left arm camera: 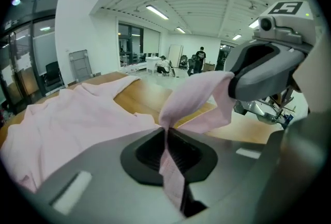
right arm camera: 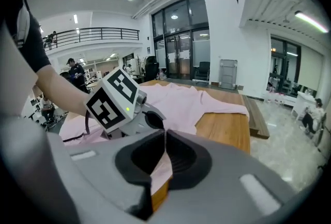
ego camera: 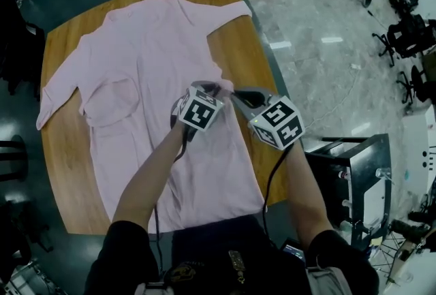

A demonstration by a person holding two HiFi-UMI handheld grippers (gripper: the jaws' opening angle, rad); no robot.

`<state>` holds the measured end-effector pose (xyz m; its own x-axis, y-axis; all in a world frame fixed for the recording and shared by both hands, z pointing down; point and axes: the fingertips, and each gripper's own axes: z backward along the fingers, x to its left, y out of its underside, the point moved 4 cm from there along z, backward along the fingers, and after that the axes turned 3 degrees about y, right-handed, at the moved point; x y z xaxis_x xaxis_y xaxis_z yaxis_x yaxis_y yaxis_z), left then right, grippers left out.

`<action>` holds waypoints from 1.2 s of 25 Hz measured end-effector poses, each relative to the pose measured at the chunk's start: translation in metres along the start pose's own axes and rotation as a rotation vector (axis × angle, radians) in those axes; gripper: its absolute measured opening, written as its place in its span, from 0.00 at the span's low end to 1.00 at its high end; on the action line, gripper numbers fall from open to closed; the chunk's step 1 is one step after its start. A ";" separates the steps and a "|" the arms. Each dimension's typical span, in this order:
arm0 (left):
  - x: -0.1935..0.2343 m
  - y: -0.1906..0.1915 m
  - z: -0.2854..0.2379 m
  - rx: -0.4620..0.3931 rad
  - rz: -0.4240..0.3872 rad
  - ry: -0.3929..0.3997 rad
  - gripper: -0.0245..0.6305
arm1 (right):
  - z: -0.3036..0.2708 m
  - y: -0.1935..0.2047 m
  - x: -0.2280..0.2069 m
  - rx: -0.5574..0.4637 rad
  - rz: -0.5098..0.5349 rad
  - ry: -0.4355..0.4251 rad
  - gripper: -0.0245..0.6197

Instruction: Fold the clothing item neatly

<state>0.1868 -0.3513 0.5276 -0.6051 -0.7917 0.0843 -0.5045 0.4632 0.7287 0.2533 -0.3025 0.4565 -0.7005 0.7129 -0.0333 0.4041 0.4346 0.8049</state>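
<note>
Wooden table [ego camera: 68, 171] in a large open workroom, seen from above, with a pink shirt [ego camera: 143, 82] spread flat over most of it. The shirt's long axis runs away from the person: collar [ego camera: 153, 1] at the far end, hem [ego camera: 184, 219] at the near edge. One sleeve [ego camera: 58, 92] reaches the table's left edge and the other sleeve [ego camera: 225, 11] points right at the far end.

Both grippers meet at one spot, on the shirt's right side edge about halfway along, nearer the person than the right-pointing sleeve. The left gripper [left arm camera: 166, 132] is closed on a fold of pink cloth, which runs straight through its jaws. The right gripper [right arm camera: 164, 135] is pressed together on the same edge just beside it, with a strip of cloth caught between its pads. Between the two, the cloth stands up off the wood in a small peak.

From this pinch, the bulk of the shirt lies to the left, so the fold probably calls for carrying the edge leftward across the body. The left gripper sits slightly nearer the shirt's middle.
</note>
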 end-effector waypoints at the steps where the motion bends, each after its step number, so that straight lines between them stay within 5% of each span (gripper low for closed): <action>1: 0.002 -0.001 0.004 -0.014 0.006 -0.013 0.06 | 0.001 -0.001 0.001 -0.005 0.002 -0.009 0.06; 16: 0.097 0.051 0.169 -0.032 0.125 -0.324 0.06 | -0.063 -0.066 0.075 -0.067 0.049 -0.134 0.06; 23: 0.142 0.100 0.222 0.006 0.172 -0.386 0.06 | -0.110 -0.094 0.127 -0.075 -0.001 -0.221 0.08; 30: 0.167 0.151 0.241 0.094 0.207 -0.379 0.06 | -0.126 -0.096 0.138 -0.047 -0.047 -0.152 0.10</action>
<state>-0.1387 -0.3179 0.4882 -0.8736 -0.4845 -0.0463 -0.3923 0.6446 0.6563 0.0437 -0.3153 0.4487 -0.6198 0.7688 -0.1576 0.3425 0.4456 0.8271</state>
